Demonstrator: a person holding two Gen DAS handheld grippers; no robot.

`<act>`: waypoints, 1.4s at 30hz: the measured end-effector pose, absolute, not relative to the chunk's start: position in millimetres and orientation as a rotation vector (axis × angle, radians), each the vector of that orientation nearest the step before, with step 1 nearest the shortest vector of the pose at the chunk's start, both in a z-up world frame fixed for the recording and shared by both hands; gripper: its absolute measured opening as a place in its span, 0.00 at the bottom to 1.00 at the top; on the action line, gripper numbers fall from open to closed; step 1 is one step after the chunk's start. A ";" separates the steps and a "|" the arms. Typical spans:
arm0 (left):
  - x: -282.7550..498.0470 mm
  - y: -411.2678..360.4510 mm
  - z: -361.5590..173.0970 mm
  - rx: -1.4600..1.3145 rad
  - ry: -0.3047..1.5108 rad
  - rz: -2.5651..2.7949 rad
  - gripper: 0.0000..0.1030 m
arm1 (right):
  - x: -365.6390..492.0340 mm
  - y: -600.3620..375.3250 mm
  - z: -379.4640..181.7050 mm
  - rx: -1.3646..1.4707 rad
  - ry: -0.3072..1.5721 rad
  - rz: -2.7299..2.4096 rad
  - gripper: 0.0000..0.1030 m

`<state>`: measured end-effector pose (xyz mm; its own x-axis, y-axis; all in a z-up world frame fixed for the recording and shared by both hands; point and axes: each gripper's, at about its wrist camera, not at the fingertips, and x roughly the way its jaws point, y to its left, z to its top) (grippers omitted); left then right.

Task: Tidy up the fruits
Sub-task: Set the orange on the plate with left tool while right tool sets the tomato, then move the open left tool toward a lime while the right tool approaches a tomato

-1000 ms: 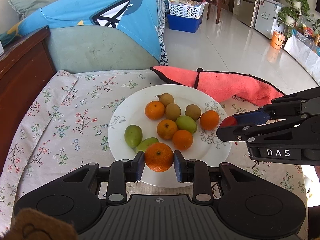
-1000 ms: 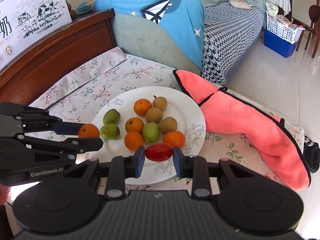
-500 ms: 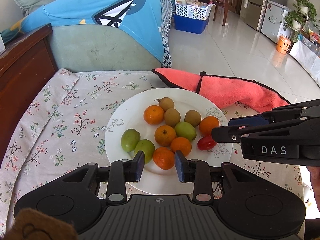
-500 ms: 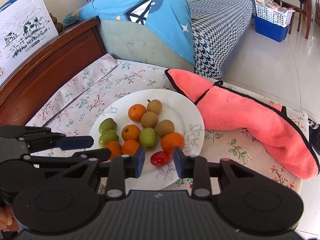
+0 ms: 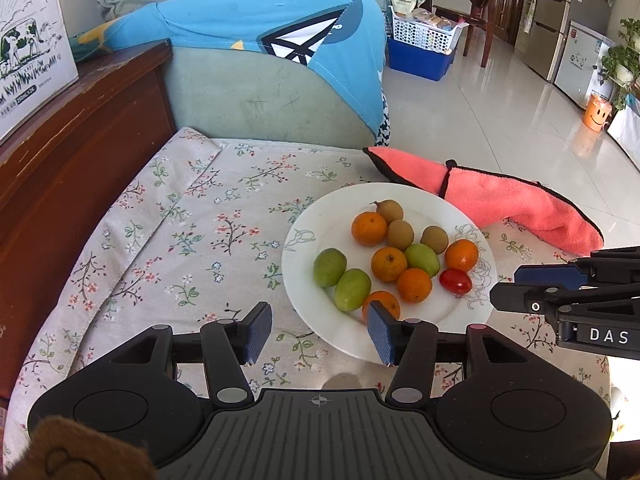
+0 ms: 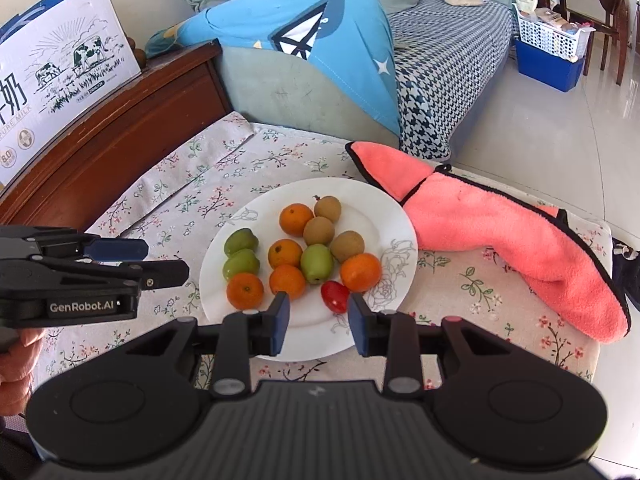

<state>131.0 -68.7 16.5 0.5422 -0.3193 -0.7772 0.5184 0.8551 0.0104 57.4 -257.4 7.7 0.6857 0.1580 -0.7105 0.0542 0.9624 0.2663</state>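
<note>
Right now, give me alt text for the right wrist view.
A white plate of oranges, green and brown fruits and one red tomato sits on a floral cloth. The right gripper hangs open before the tomato; the left gripper is at left.

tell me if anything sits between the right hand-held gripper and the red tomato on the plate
Nothing visible does. The right hand-held gripper is open, the red tomato lies just ahead of its fingertips on the plate.

Black tool (image 5: 318,334), blue pads (image 5: 259,332)

Nearest orange (image 5: 380,303) half behind jaw, milk box (image 6: 60,64) cropped
</note>
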 end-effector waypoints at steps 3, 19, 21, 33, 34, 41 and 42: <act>126.1 -54.6 15.8 0.253 0.879 -0.485 0.50 | 47.5 -248.9 8.0 0.265 0.821 0.077 0.33; 104.1 -8.3 19.8 0.254 0.887 -0.449 0.50 | 2.8 -168.3 -7.5 0.231 0.899 0.304 0.35; 105.3 -8.6 17.4 0.249 0.896 -0.458 0.50 | 1.6 -154.7 -13.0 0.208 0.917 0.338 0.35; 110.6 -16.9 -7.8 0.289 0.978 -0.479 0.50 | 7.4 -119.6 -26.5 0.139 0.965 0.396 0.35; 111.2 -17.1 -8.8 0.289 0.982 -0.480 0.50 | 8.4 -117.3 -27.2 0.130 0.966 0.397 0.35; 109.9 -21.3 -10.8 0.313 0.980 -0.504 0.50 | 9.7 -105.8 -31.5 0.063 0.966 0.394 0.35; 109.4 -22.1 -11.3 0.317 0.979 -0.506 0.50 | 9.4 -105.1 -32.2 0.054 0.966 0.392 0.35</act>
<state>109.4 -22.1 -11.3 0.4564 -0.2634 -0.8499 0.5416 0.8401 0.0304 9.4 -105.1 -32.1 0.5045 0.3481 -0.7901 -0.3005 0.9287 0.2172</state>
